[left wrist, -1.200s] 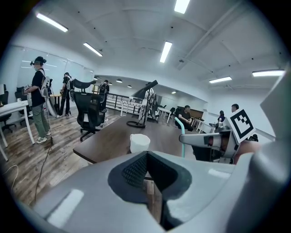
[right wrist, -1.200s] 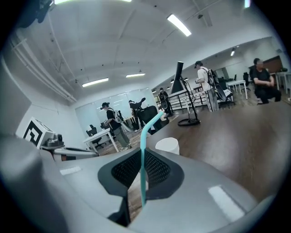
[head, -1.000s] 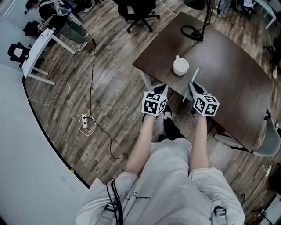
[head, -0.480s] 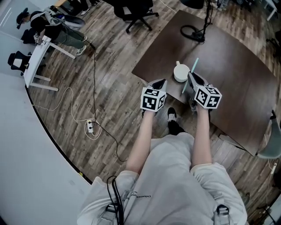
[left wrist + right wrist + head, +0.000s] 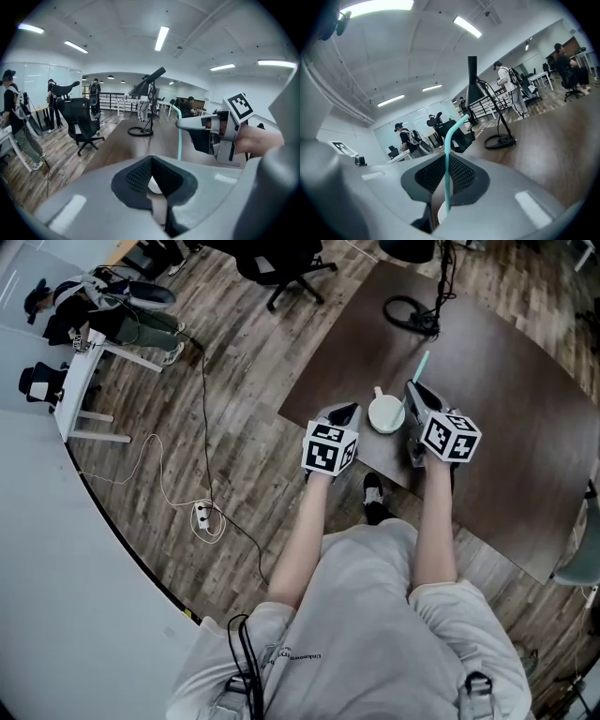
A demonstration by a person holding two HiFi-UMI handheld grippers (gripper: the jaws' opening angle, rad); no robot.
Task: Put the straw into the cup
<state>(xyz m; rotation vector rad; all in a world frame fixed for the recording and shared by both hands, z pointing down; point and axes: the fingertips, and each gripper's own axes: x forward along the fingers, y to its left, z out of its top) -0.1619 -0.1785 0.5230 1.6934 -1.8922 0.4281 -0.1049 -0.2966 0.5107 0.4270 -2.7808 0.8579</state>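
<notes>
Pinching a slim teal bent-tipped straw (image 5: 448,154) in its ribbed fingers, the right gripper (image 5: 413,390) hangs just right of the round white cup (image 5: 385,414); fingers of the left gripper (image 5: 343,411) press together.

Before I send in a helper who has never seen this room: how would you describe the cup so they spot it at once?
Find the dark brown table; at its near edge, between the left tool and right tool, stands the cup. It is the only round white thing there, unlike the teal straw the right tool holds and the black cable farther back.
</notes>
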